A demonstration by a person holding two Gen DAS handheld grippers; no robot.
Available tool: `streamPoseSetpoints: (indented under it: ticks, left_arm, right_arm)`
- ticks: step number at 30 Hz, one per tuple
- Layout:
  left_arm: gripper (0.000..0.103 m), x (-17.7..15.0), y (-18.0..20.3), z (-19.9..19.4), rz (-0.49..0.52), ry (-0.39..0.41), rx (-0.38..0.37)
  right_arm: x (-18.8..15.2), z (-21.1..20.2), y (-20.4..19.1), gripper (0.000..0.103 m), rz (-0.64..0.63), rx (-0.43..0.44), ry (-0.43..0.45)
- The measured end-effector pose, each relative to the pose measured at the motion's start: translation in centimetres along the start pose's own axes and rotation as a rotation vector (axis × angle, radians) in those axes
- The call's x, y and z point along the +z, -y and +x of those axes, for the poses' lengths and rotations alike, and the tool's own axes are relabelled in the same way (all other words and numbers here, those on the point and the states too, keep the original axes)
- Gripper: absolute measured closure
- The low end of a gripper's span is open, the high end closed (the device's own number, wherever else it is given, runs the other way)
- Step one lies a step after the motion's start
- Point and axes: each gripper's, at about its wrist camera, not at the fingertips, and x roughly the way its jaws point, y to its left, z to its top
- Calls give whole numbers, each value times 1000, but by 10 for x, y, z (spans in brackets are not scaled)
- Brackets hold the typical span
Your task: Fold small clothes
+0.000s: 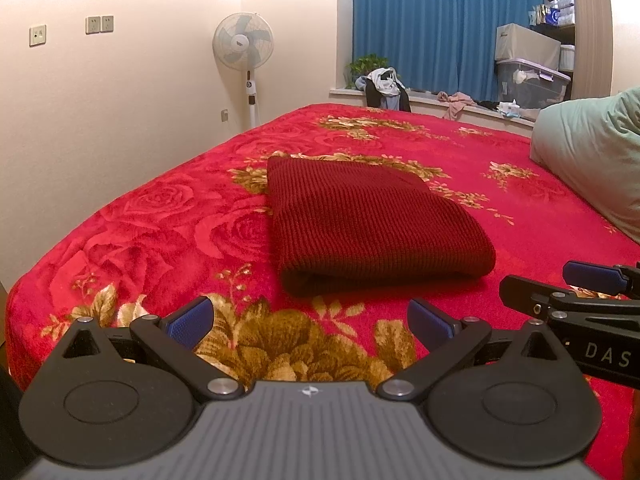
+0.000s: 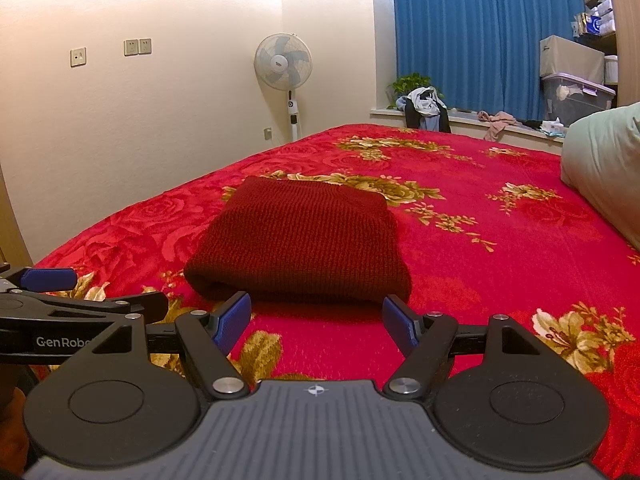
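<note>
**Folded knit just ahead of both open claws**

Right gripper (image 2: 316, 322): jaws wide, holding nothing, almost at the near fold. Left gripper (image 1: 308, 322): likewise open, empty, slightly further back. Dark red ribbed knit garment (image 2: 300, 240): folded thick rectangle, long axis running away, mid-blanket (image 2: 500, 240), toward bed's left edge. Plush, floral, soft underneath.

The dark red knit garment (image 2: 300, 240) lies folded flat, a neat rectangle just ahead of the spread, empty jaws.
</note>
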Motion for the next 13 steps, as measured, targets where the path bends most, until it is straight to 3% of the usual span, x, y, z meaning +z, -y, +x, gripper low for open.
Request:
streamPoseSetpoints:
  ticks: [13]
  left_arm:
    - [0, -1, -3, 2, -1, -4, -4]
  right_arm:
    - [0, 0, 0, 29, 0, 1, -1]
